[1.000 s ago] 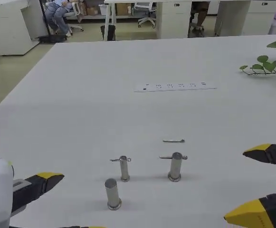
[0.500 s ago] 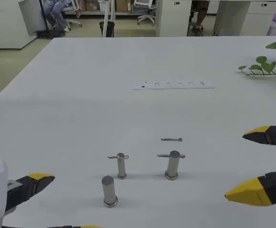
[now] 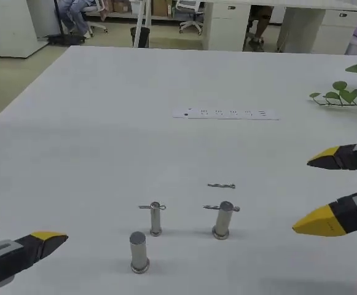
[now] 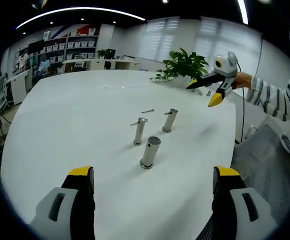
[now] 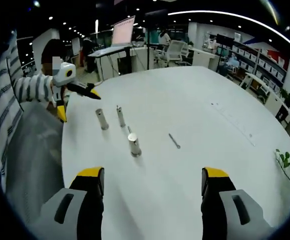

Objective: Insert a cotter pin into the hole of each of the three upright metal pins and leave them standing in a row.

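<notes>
On the desk [image 3: 104, 123], my right gripper [image 3: 316, 189] and left gripper [image 4: 153, 172] both hang open and empty, well apart from the loose cotter pin [image 3: 221, 185] lying flat just behind the nearest upright pin [image 3: 222, 220]; I judge it light, thin and slippery, best pinched at its looped head.

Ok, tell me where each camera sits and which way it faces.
Left gripper view: on the left tool, facing the metal pins; own jaws below, right tool and striped sleeve at right.
Right gripper view: on the right tool, facing the pins and left tool; own jaws below.
Head view: on the headset, looking forward and down; both tools at the edges.
All share the pins and loose cotter pin.
</notes>
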The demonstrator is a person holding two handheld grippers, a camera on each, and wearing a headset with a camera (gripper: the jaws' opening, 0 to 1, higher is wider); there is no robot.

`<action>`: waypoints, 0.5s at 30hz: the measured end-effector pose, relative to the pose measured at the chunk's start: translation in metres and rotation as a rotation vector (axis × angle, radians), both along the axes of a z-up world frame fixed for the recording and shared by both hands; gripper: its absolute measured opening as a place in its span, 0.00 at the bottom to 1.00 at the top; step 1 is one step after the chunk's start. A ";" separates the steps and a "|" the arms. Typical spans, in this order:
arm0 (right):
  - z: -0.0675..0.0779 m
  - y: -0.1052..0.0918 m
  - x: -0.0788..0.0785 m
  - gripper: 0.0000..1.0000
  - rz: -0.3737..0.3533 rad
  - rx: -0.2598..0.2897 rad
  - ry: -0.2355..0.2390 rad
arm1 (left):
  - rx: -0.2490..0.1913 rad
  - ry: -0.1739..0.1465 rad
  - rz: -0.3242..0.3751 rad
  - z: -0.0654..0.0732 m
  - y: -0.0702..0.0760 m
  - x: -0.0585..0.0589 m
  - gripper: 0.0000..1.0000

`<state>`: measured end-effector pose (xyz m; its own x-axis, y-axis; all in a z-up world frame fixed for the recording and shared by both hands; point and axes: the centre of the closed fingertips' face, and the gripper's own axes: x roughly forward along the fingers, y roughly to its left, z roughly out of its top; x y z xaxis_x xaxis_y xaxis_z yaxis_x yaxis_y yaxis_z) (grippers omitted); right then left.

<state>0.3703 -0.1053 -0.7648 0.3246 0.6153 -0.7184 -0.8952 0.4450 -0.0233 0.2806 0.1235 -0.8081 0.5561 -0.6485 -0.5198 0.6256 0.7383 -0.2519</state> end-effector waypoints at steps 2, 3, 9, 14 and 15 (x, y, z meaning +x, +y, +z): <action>-0.002 0.000 0.004 0.79 0.019 -0.024 0.004 | -0.003 -0.002 -0.003 0.000 0.000 -0.001 0.99; -0.004 0.000 0.007 0.78 0.032 -0.044 0.010 | -0.005 -0.003 -0.004 0.000 0.001 -0.001 0.98; -0.012 0.000 0.019 0.77 0.088 -0.104 0.049 | -0.019 -0.016 -0.015 0.001 0.001 -0.002 0.93; -0.014 0.008 0.030 0.76 0.129 -0.133 0.057 | -0.030 -0.005 -0.019 0.001 0.001 -0.005 0.94; -0.014 0.010 0.032 0.76 0.134 -0.133 0.058 | -0.032 0.000 -0.019 0.001 0.001 -0.006 0.94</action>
